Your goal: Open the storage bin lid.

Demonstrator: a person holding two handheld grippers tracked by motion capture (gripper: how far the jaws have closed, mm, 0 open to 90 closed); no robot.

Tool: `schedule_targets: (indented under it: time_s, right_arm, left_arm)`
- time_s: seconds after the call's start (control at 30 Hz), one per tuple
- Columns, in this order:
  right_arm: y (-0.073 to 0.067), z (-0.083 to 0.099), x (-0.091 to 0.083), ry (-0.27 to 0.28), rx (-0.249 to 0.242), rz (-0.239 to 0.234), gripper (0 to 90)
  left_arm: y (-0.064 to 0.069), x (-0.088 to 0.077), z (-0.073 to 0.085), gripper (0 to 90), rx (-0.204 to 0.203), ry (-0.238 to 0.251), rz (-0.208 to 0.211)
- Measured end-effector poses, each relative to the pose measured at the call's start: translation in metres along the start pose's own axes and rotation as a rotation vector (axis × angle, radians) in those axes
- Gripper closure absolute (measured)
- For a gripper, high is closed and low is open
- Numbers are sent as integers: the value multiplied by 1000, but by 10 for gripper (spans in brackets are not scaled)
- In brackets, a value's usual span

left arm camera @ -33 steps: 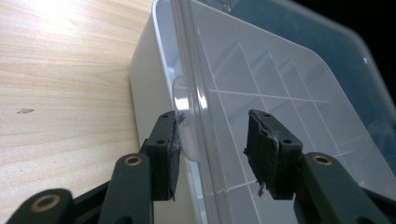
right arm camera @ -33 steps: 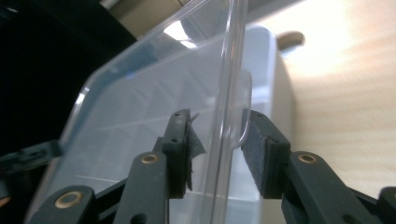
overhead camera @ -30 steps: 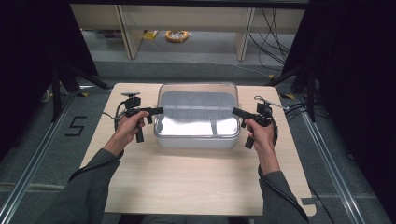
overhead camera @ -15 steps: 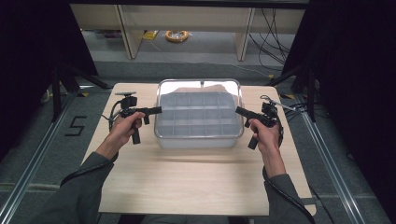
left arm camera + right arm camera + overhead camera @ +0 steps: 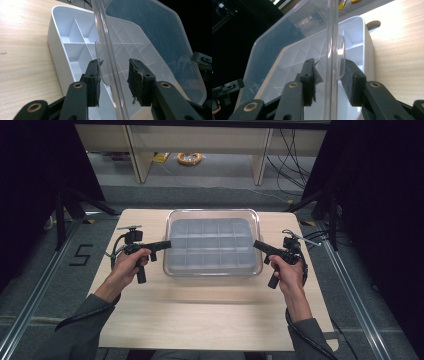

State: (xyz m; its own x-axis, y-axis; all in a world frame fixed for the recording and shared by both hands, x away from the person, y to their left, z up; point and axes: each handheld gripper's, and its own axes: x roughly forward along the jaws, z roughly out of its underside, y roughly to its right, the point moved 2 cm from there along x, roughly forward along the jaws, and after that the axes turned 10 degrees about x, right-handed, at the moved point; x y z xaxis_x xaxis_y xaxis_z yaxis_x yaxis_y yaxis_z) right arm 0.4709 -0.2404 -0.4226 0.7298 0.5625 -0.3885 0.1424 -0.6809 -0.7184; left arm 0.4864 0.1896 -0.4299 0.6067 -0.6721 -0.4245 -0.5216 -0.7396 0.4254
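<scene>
So there's a white divided box (image 5: pixel 210 251) sitting mid-table (image 5: pixel 200 315), a bit toward the far edge, with a clear lid (image 5: pixel 212 222) over it. In the gripper views the lid is lifted off the box and tilted, you can see the compartments under and through it. The left gripper (image 5: pixel 165 244) comes in at the lid's left edge and the right gripper (image 5: pixel 257 245) at its right edge, each held in a hand. In the left gripper view (image 5: pixel 113 81) the jaws are apart with the lid's rim and little tab running between them; can't tell if the pads actually touch the plastic. Same deal in the right gripper view (image 5: pixel 328 80): jaws spread either side of the rim, gap visible around it.
</scene>
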Motion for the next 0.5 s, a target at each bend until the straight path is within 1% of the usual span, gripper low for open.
schedule_targets:
  time_s: [0.03,0.07,0.1,0.13,0.2,0.27,0.3,0.33,0.37,0.4,0.43,0.47,0.5]
  right_arm:
    - [-1,2,-1,-2,19,-4,652]
    - [-1,4,-3,-7,14,-5,652]
    - [0,5,-4,-8,-3,-9,653]
    - [-1,7,-5,-10,13,-10,653]
    - [-4,10,-9,-11,22,-16,651]
    - [-3,14,-11,-6,15,-14,651]
    - [-1,15,-11,-3,-16,-20,651]
    - [-3,18,-14,-11,20,-15,651]
    - [-3,20,-15,-12,15,-18,650]
    - [-4,22,-16,-19,24,-24,648]
    - [-1,23,-17,-13,-18,-26,647]
    - [-2,26,-19,-20,4,-27,648]
    - [0,27,-20,-20,-12,-30,648]
  left_arm:
    - [1,-1,2,613,-14,2,-3]
    - [1,-3,3,613,-6,0,1]
    - [2,-4,5,611,-15,3,0]
    - [3,-6,6,607,-7,2,2]
    - [5,-9,10,600,-10,9,6]
    - [6,-12,14,600,-7,6,12]
    - [7,-15,17,600,-3,0,17]
    - [8,-17,19,600,-4,2,18]
    - [9,-19,21,599,-8,2,22]
    - [9,-21,23,598,0,3,26]
    - [10,-24,24,598,0,2,30]
    - [11,-26,26,599,-1,0,35]
    - [11,-28,29,601,2,-1,38]
